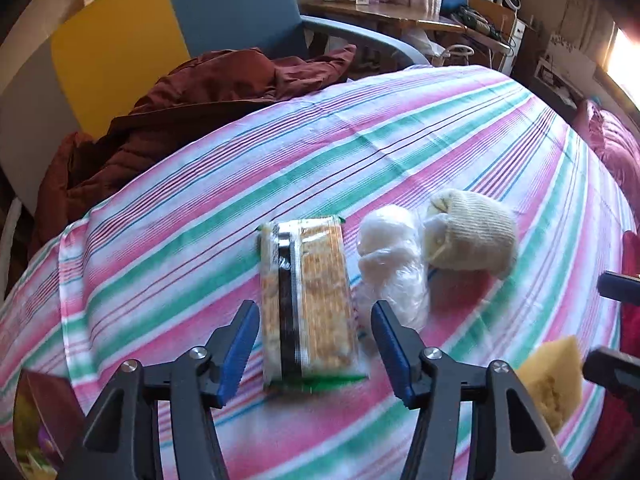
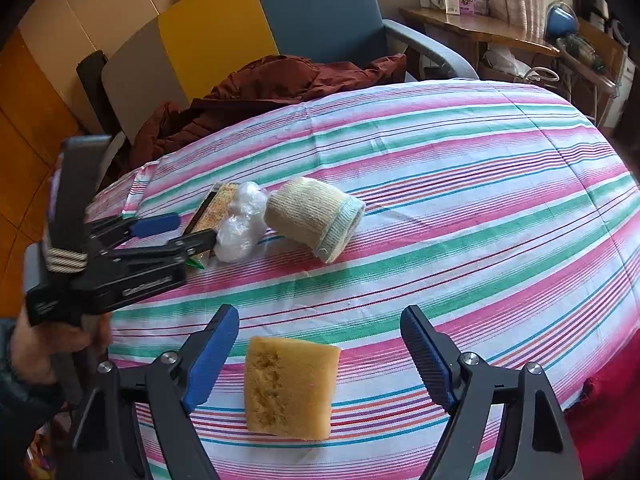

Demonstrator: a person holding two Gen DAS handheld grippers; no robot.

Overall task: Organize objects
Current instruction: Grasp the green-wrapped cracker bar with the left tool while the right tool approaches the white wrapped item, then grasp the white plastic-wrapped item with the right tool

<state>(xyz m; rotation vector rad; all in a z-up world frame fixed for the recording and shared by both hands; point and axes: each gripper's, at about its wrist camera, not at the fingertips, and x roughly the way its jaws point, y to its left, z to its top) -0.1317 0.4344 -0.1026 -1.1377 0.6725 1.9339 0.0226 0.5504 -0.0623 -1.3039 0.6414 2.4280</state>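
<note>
L gripper: jaws apart, straddling the snack packet w/o visible pad contact; packet lies flat on the striped cloth. Just right of the packet: crumpled clear plastic bag, then rolled cream sock (touching or nearly so).

R gripper: jaws wide, nothing gripped; yellow sponge lies on the cloth between the fingers, near edge, well apart from the sock. Dark red jacket is heaped at far left, off the cloth.

Glossy plastic snack packet, crinkly clear bag, ribbed knit sock roll, porous sponge, probably cotton striped sheet.
</note>
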